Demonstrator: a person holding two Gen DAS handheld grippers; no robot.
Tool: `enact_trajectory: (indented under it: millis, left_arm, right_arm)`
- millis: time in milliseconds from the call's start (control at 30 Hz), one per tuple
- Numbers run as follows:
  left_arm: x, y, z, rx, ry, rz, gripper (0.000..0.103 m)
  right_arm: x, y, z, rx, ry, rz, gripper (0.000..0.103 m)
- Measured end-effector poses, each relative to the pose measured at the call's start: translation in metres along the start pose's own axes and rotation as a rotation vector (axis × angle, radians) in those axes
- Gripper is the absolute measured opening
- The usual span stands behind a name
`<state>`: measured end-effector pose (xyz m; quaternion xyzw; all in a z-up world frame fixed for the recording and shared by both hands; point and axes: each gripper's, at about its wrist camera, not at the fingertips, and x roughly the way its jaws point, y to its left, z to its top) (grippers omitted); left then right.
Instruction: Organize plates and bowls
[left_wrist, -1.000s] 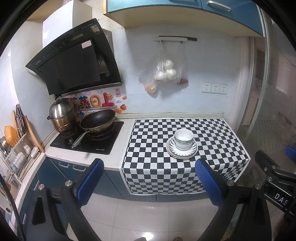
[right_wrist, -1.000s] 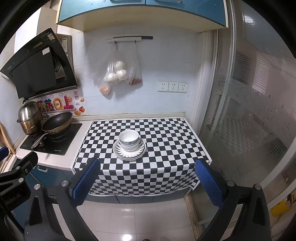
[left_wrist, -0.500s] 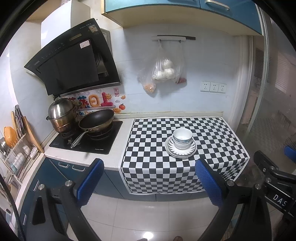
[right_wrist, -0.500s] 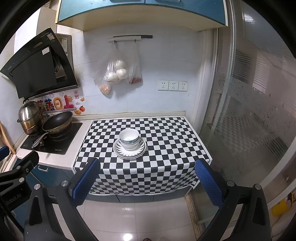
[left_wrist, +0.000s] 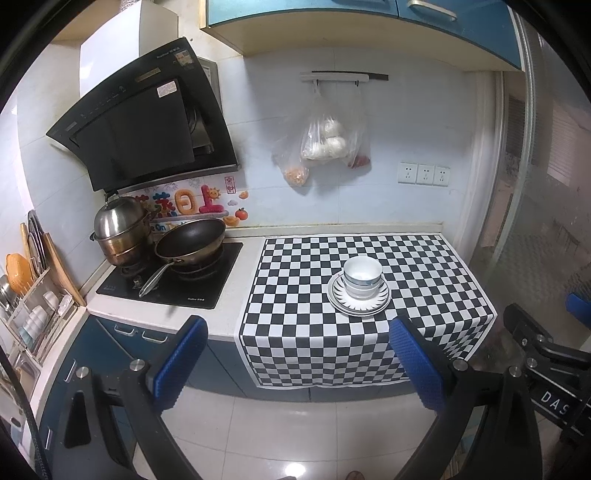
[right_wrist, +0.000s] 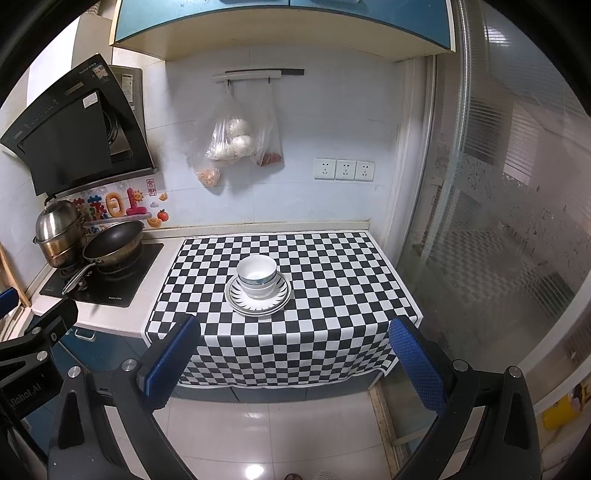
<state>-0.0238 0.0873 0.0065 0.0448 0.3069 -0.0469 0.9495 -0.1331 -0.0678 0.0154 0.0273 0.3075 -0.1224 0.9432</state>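
White bowls with a blue band sit stacked on a pile of white plates with dark rim marks, in the middle of a black-and-white checkered cloth on the counter. My left gripper hangs open in front of the counter, well short of the stack, with nothing between its blue pads. My right gripper is open too and empty, equally far back. Each view shows the other gripper's body at its edge.
A stove left of the cloth carries a black frying pan and a steel pot. A dish rack stands at far left. Plastic bags hang on the wall. A glass door borders the right.
Both grippers have backed away from the counter a little, so the stack looks slightly smaller. Bowls and plates have not moved.
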Motion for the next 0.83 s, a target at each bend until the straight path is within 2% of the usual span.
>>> enact_trajectory:
  millis: [833]
  left_arm:
    - [-0.0036, -0.0025, 0.0013, 0.000, -0.017, -0.006, 0.101]
  right_arm:
    - [0.0015, 0.0034, -0.0011, -0.001, 0.008, -0.006, 0.103]
